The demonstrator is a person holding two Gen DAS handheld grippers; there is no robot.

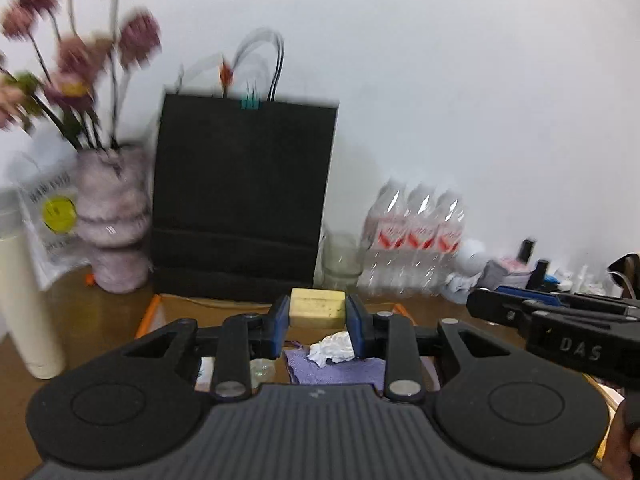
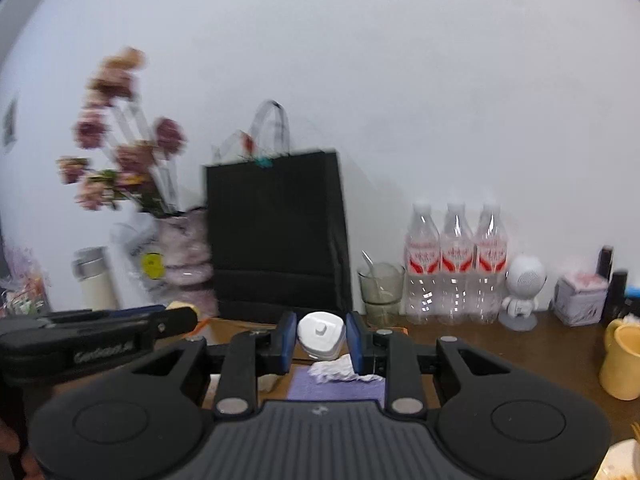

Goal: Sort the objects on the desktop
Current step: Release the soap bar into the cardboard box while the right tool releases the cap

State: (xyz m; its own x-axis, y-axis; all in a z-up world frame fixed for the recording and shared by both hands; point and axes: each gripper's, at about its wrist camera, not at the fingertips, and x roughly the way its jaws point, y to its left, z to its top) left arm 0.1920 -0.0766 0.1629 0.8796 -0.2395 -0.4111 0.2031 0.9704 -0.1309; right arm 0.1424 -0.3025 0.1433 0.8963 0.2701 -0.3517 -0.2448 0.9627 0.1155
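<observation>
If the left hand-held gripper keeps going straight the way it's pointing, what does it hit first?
Probably the black paper bag standing against the wall. The left hand-held gripper, shut on the yellow block, points at its lower part; depth is hard to judge.

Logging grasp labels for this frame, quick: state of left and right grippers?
Left gripper: shut on the pale yellow rectangular block.
Right gripper: shut on the small white rounded plastic container.

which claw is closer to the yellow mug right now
Right. The yellow mug sits on the desk just to the right of the right claw, which holds a white object. The left claw, gripping a pale yellow block, is farther left.
</observation>
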